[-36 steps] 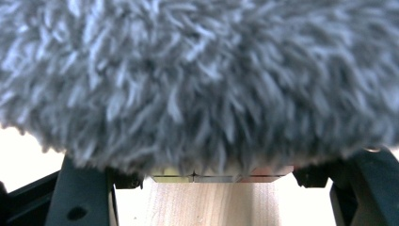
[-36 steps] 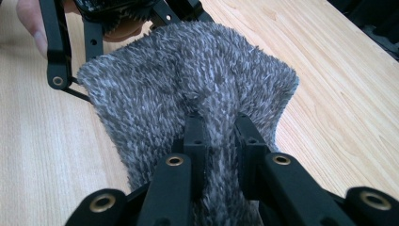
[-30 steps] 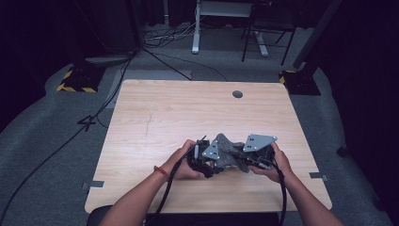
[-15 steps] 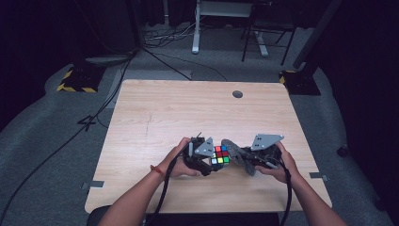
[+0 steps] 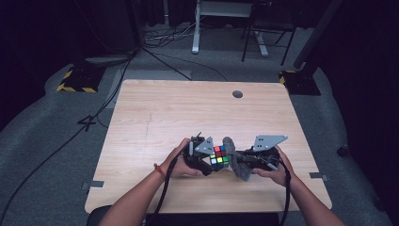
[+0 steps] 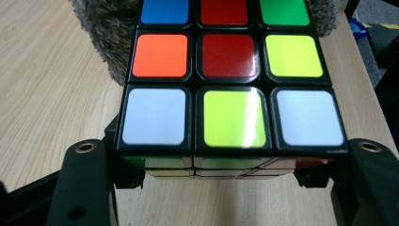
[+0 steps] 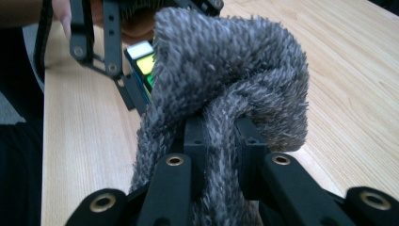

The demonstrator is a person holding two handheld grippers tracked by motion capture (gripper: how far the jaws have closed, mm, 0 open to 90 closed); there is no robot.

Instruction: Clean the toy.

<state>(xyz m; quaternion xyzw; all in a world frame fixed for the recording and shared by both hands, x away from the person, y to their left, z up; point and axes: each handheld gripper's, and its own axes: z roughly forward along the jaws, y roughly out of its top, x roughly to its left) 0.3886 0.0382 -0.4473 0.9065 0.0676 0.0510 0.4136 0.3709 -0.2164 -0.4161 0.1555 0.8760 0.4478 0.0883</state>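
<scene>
Rubik's cube (image 5: 219, 156) is out in the open now, pinched in the left gripper (image 5: 210, 158) near the desk's (image 5: 188, 113) front edge. A second ago the fuzzy grey cloth (image 5: 240, 165) covered it; right gripper (image 5: 239, 161) clamps that, so wiping looks underway.

Table (image 5: 155, 117): light wood top with rounded corners, standing on grey carpet.
Hole (image 5: 237, 94): a small round dark grommet near the far edge, right of centre.
Far and left parts of the top: bare wood.
Near edge: two forearms cross it.
Cube and cloth: whether they touch the wood cannot be told.
</scene>
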